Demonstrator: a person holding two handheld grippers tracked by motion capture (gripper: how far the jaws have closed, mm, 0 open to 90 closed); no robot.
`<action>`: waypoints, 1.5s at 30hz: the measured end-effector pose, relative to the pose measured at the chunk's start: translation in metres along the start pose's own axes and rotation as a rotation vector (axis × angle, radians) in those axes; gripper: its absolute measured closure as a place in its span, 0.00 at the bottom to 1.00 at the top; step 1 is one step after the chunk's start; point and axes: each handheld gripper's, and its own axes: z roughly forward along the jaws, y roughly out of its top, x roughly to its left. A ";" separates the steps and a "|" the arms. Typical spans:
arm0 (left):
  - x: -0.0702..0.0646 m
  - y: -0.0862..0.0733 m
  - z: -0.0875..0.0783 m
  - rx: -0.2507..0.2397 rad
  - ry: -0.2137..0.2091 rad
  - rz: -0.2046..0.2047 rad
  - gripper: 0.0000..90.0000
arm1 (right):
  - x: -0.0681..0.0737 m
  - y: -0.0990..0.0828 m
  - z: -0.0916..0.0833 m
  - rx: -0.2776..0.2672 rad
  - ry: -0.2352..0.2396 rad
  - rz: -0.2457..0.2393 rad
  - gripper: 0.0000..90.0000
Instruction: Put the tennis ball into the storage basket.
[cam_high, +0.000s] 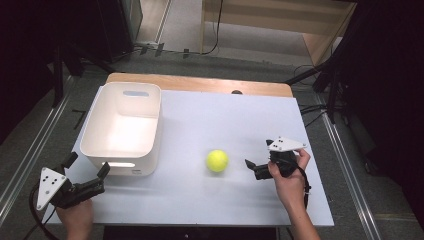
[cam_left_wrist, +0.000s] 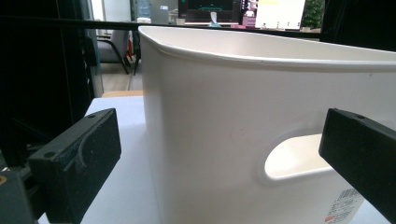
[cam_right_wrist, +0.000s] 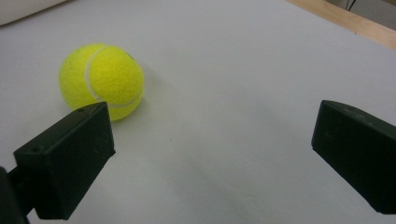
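Note:
A yellow-green tennis ball (cam_high: 217, 161) lies on the white tabletop (cam_high: 200, 200), right of a white plastic bin (cam_high: 122, 127) whose inside looks empty. My right gripper (cam_high: 257, 153) hovers just right of the ball, open, nothing between its jaws. In the right gripper view the ball (cam_right_wrist: 100, 79) sits ahead and to the left, beyond the left jaw, with the right gripper (cam_right_wrist: 210, 130) spread wide over bare table. My left gripper (cam_high: 88, 165) is at the bin's near left corner, open. Close in the left gripper view, the left gripper (cam_left_wrist: 219, 135) faces the bin wall (cam_left_wrist: 224, 93) and its handle slot (cam_left_wrist: 294, 161).
A wooden strip (cam_high: 200, 82) runs along the table's far edge. Metal rails (cam_high: 30, 150) and dark stands flank both sides. Bare white surface stretches between bin and ball and along the near edge. A barcode sticker (cam_left_wrist: 343, 207) marks the bin's wall.

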 end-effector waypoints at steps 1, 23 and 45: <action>0.000 0.000 0.000 0.000 0.000 0.000 0.00 | 0.000 0.000 0.000 0.000 0.000 0.000 0.00; 0.000 0.000 0.000 0.000 0.000 0.000 0.00 | 0.013 0.019 0.022 0.084 0.083 -0.065 0.00; 0.000 0.000 0.000 0.000 -0.001 -0.001 0.00 | 0.026 0.029 0.043 0.150 0.140 -0.104 0.00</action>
